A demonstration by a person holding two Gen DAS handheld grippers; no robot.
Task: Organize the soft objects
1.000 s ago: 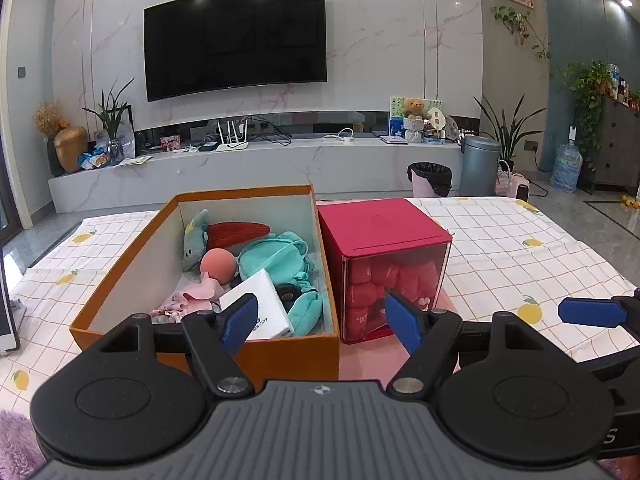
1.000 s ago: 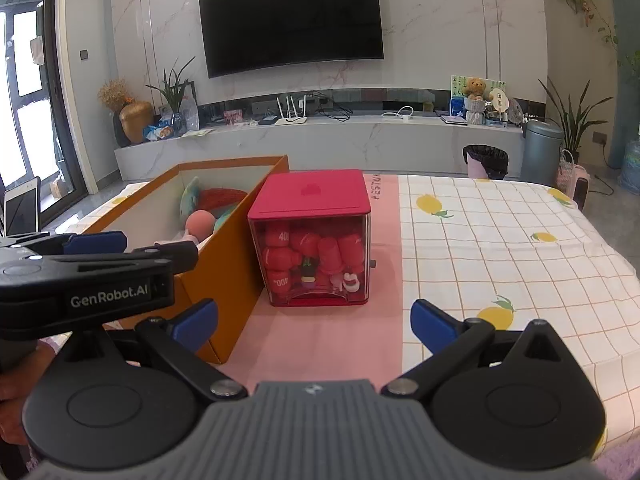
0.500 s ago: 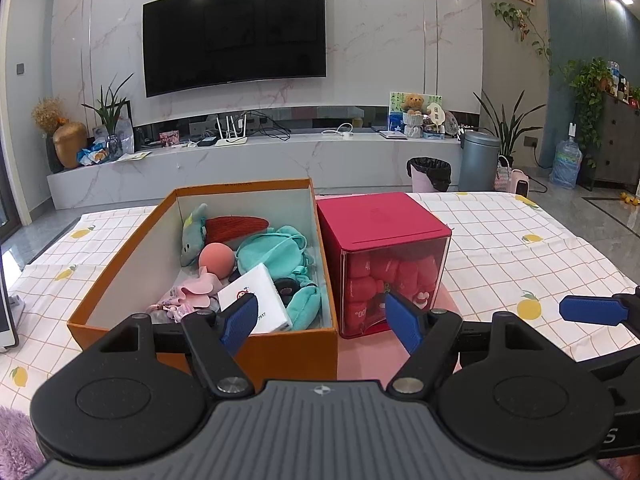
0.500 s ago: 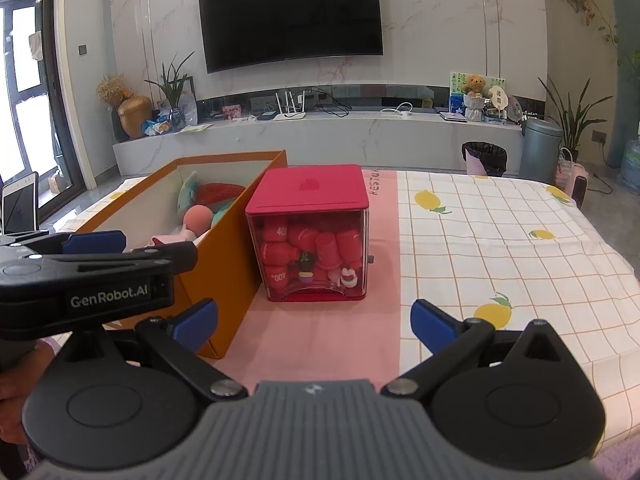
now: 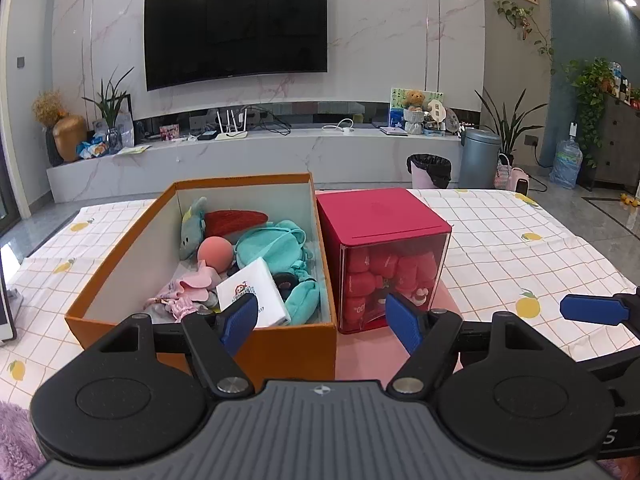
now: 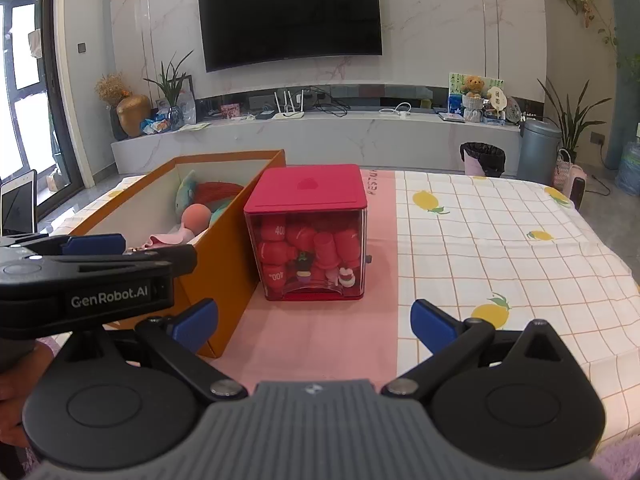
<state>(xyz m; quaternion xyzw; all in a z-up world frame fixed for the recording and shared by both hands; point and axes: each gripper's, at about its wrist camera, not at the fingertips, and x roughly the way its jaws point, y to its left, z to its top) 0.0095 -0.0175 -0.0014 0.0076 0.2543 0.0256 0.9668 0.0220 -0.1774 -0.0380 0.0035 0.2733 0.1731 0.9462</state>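
An open orange cardboard box [image 5: 120, 256] [image 6: 236, 264] sits on the table and holds soft things: a teal pouch [image 5: 276, 246], a pink ball [image 5: 215, 253], a grey-blue plush [image 5: 192, 228], a red item [image 5: 236, 220], pink cloth [image 5: 188, 292] and a white card box [image 5: 254, 294]. A red-lidded clear cube [image 5: 384, 248] [image 6: 312, 240] full of red pieces stands right of it. My left gripper [image 5: 320, 322] is open and empty, just in front of the orange box. My right gripper [image 6: 314, 322] is open and empty, in front of the cube.
The table carries a white lemon-print cloth [image 6: 500, 232] with a pink strip [image 6: 320, 336]. A tablet [image 6: 18, 208] stands at the left edge. A purple fluffy item [image 5: 16, 436] lies at the near left. A TV wall and console are behind.
Both grippers have risen and drawn back slightly, so the boxes sit a little lower and farther in view. Both stay open and empty.
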